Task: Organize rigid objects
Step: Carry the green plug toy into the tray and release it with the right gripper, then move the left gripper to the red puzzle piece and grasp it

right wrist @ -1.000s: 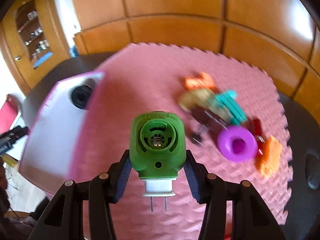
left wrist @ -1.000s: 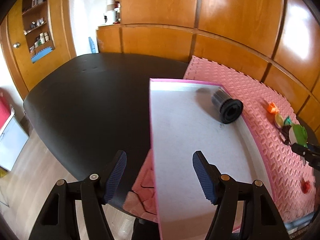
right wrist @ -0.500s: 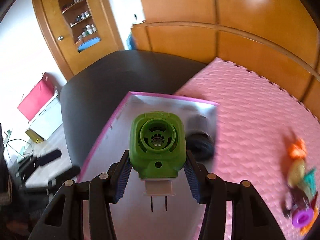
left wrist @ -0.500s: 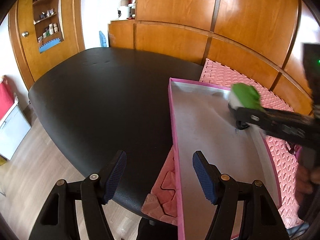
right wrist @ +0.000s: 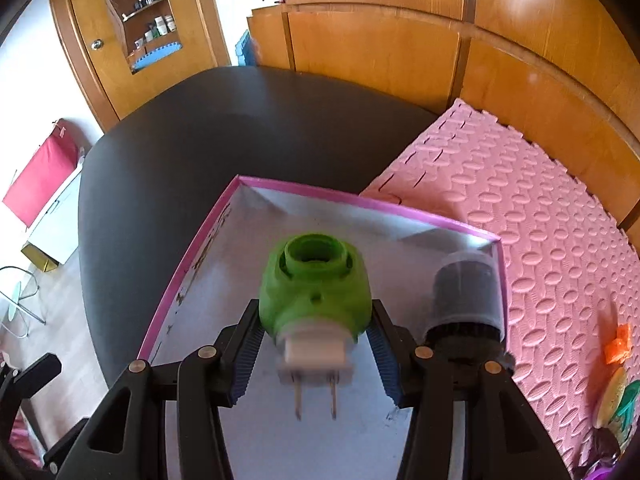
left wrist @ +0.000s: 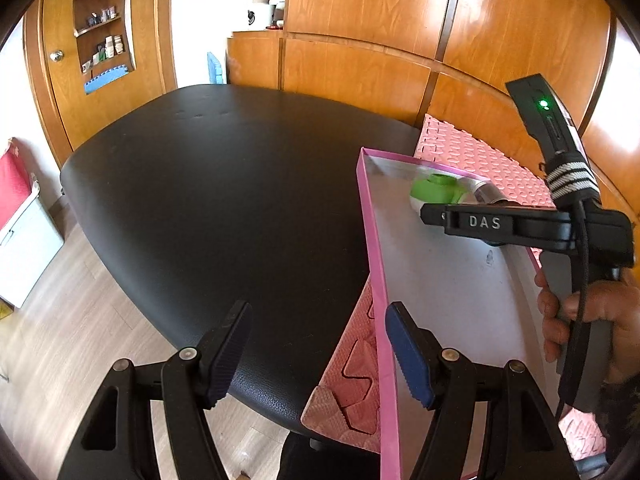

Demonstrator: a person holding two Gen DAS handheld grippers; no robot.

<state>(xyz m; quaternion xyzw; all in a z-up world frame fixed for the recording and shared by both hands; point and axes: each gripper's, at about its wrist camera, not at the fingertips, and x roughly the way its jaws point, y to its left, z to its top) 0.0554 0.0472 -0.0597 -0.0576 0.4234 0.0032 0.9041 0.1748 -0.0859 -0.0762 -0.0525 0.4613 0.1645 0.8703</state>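
Two hand-held grippers over black table (left wrist: 224,184) in wood-panelled room: left (left wrist: 318,354) open, right (right wrist: 316,350) clamping green plug (right wrist: 314,296).

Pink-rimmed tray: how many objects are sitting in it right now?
1. A dark cylinder lies in the pink-rimmed tray's far right corner. The green plug-in device is over the tray, gripped by the right hand-held gripper. The gripper hides some floor.

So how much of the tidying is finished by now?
Done: one dark cylinder lies in the pink-rimmed tray. In hand: the right gripper holds a green plug-in device over the tray. Left: several small toys wait on the pink foam mat.
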